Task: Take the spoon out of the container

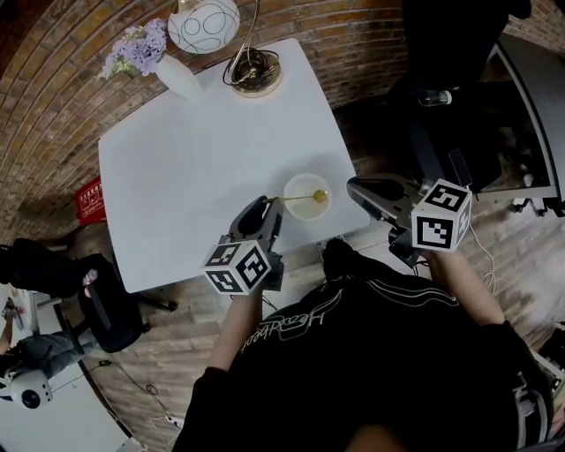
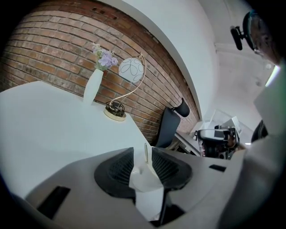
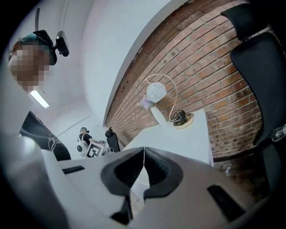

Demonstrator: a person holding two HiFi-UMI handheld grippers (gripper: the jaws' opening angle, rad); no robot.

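Note:
A pale round container (image 1: 300,207) sits near the front edge of the white table (image 1: 194,168). A spoon (image 1: 317,196) with a yellowish bowl lies across it, its thin handle pointing left. My left gripper (image 1: 272,206) is at the end of that handle. In the left gripper view its jaws (image 2: 143,152) stand apart, with the thin spoon handle (image 2: 145,154) upright in the gap and no pad pressing on it. My right gripper (image 1: 355,188) hovers just off the table's right edge, beside the container, and its jaws (image 3: 144,153) are shut with nothing in them.
At the table's far end stand a white vase of purple flowers (image 1: 174,72) and a lamp with a white globe (image 1: 204,25) on a brass base (image 1: 256,76). A black office chair (image 1: 104,305) is at the left, a red crate (image 1: 89,201) behind it, and another dark chair (image 1: 446,106) is at the right.

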